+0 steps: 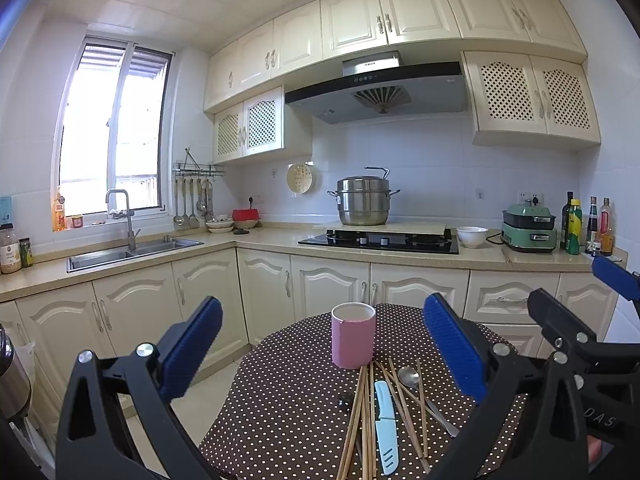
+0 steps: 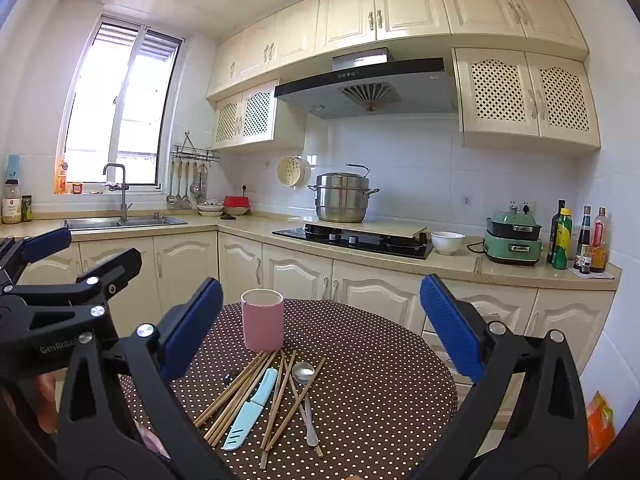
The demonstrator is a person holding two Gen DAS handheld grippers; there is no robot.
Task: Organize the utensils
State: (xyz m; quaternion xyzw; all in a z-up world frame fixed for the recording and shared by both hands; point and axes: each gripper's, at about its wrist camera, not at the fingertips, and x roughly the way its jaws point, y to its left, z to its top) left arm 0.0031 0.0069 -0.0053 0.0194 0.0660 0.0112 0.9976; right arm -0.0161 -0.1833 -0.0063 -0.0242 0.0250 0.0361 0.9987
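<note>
While both my grippers hang above the table, nothing is held in either.

Left gripper: blue pads spread wide apart, empty, above the near edge of the table.

Right gripper: pads likewise wide apart, empty, beside my left one.

Table: round, brown cloth with white dots.

Cup: pink, upright, at the far side of the table, just beyond the utensils.

Chopsticks: wooden, a loose fan lying flat, far tips close to the cup's base, several crossing one another.

Knife: pale blue, lying among the chopsticks.

Spoon: metal, bowl toward the cup, handle toward me, crossed with chopsticks to the right of the knife.

Small dark item: left of the chopsticks, too small to tell what it is.
</note>
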